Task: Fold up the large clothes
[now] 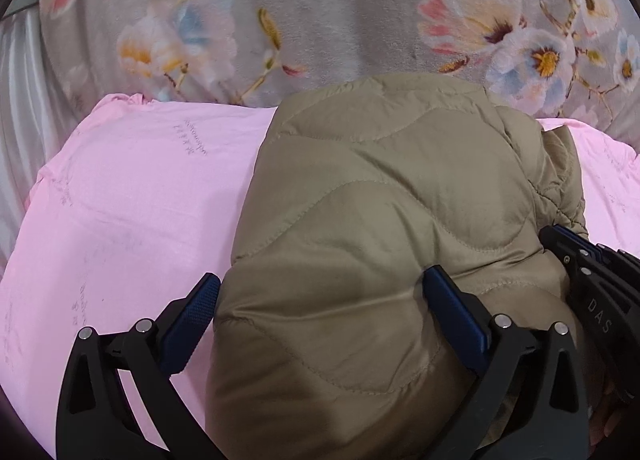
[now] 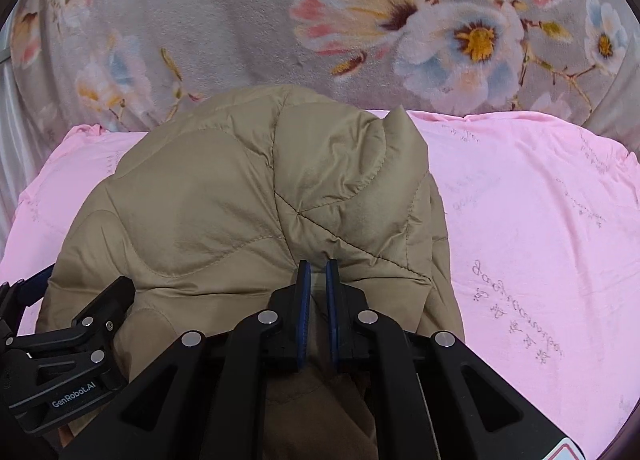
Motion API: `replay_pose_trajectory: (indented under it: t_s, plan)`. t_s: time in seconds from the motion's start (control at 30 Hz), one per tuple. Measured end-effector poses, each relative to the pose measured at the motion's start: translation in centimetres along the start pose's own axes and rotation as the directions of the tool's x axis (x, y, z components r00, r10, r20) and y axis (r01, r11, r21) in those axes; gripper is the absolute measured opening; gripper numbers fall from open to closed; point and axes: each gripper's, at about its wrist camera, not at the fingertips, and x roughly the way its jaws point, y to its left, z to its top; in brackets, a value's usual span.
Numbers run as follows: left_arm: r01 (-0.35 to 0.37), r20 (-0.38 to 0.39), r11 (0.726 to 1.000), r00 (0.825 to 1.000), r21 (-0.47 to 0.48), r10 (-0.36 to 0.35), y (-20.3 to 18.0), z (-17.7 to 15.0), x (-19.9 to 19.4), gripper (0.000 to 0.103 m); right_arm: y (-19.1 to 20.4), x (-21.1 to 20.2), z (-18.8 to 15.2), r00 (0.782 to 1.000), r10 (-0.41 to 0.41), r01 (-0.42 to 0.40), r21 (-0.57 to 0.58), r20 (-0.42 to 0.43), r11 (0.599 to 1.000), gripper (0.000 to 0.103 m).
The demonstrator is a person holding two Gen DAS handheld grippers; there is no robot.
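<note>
A grey floral blanket (image 1: 320, 11) is covering the far part of the bed, and a pink sheet (image 1: 120, 199) is spreading across the near part, running out to both the left and the right. A strip of pale pleated fabric (image 1: 16, 107), possibly a curtain, is showing at the far left edge.

A tan quilted jacket (image 1: 380, 199) is lying on the pink sheet, bunched into a rounded, bulky mound whose far edge is reaching the floral blanket. It is looking partly gathered rather than flat: layers are already lying over one another, and on the right side a ruched, elasticated edge is poking out.

The left gripper (image 1: 320, 300) is standing with its jaws wide apart, straddling the near left part of the mound; the fabric is bulging between the pads without being pinched. The right gripper (image 2: 318, 280) is sitting with its jaws nearly together, clamping a thin pucker of jacket fabric on the near right side, with creases radiating from the pinch.

Judging by the lumpy shape, the fold is under way but far from finished. The bundle is still needing flattening, its loose edges squaring up, and at least one more tidy fold before it is making a neat rectangle.
</note>
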Motion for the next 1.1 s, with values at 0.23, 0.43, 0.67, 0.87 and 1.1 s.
replay_pose_trajectory:
  t_s: [0.23, 0.43, 0.67, 0.87, 1.1]
  plan:
    - [0.028, 0.015, 1.000, 0.999, -0.006, -0.028, 0.2, 0.4, 1.8, 0.098, -0.6, 1.1, 0.0, 1.000, 0.019, -0.019, 0.038, 0.014, 0.999, 0.005]
    - [0.034, 0.032, 0.999, 0.999, -0.010, -0.034, 0.1, 0.4, 2.3, 0.098, -0.9, 1.3, 0.2, 1.000, 0.028, -0.028, 0.054, 0.008, 0.998, 0.005]
    - [0.022, 0.034, 1.000, 0.999, -0.002, -0.022, -0.1, 0.4, 2.6, 0.098, -0.7, 1.3, 0.2, 1.000, 0.007, -0.007, 0.036, 0.005, 0.999, 0.005]
    - [0.015, 0.036, 1.000, 0.999, 0.004, -0.015, -0.2, 0.3, 2.7, 0.098, -0.8, 1.5, 0.1, 1.000, 0.014, -0.014, 0.040, 0.001, 0.999, 0.005]
    - [0.004, 0.041, 1.000, 0.999, 0.010, -0.005, -0.2, 0.4, 2.5, 0.098, -0.4, 1.4, 0.2, 1.000, -0.007, 0.007, 0.005, -0.004, 1.000, 0.006]
